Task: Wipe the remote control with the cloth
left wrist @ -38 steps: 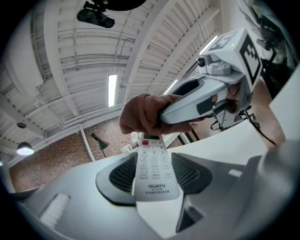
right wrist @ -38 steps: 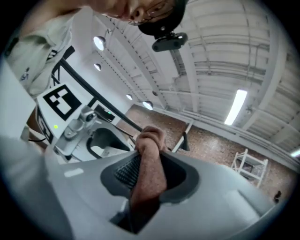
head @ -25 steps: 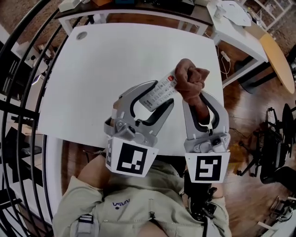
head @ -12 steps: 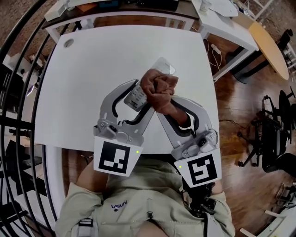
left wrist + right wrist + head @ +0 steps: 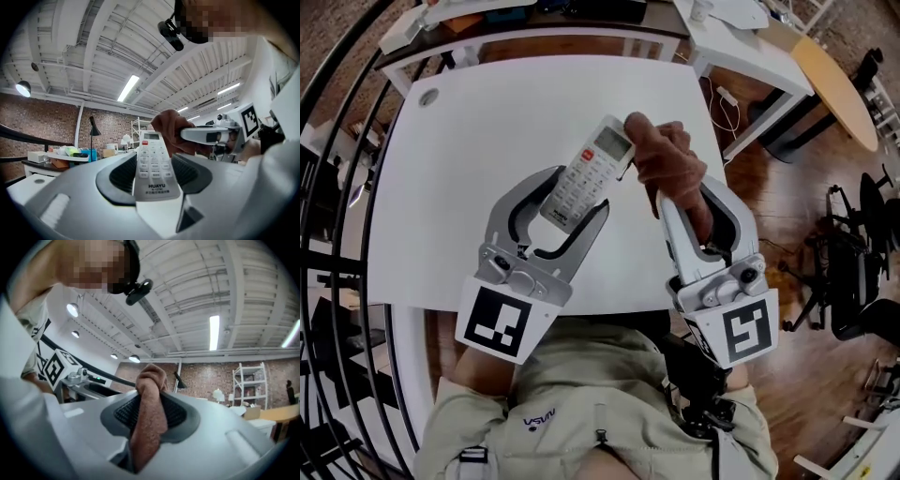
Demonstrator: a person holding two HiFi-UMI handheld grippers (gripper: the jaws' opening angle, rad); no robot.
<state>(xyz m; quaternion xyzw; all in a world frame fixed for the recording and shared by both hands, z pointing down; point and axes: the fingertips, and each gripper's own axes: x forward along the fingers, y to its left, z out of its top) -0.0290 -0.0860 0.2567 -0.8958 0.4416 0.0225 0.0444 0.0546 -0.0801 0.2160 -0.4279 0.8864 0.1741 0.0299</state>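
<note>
A white remote control [image 5: 586, 175] with a red button is held above the white table [image 5: 478, 122], its button face up. My left gripper [image 5: 578, 194] is shut on its lower half; the left gripper view shows the remote [image 5: 151, 164] between the pads. A brown cloth [image 5: 667, 159] is bunched in my right gripper [image 5: 686, 195], which is shut on it. The cloth touches the remote's top right end. In the right gripper view the cloth [image 5: 149, 418] rises as a twisted roll between the pads. The cloth [image 5: 171, 133] also shows behind the remote.
A black curved railing [image 5: 337, 234] runs along the left. A second white table [image 5: 741, 37] and a round wooden top [image 5: 834, 84] stand at the back right. A white charger cable [image 5: 722, 98] hangs by the table's right edge. An office chair [image 5: 853, 281] stands on the wooden floor.
The cloth has slid from over the remote's middle to its top right end. The left gripper has rolled, so the button face now shows. Both grippers have shifted slightly.
</note>
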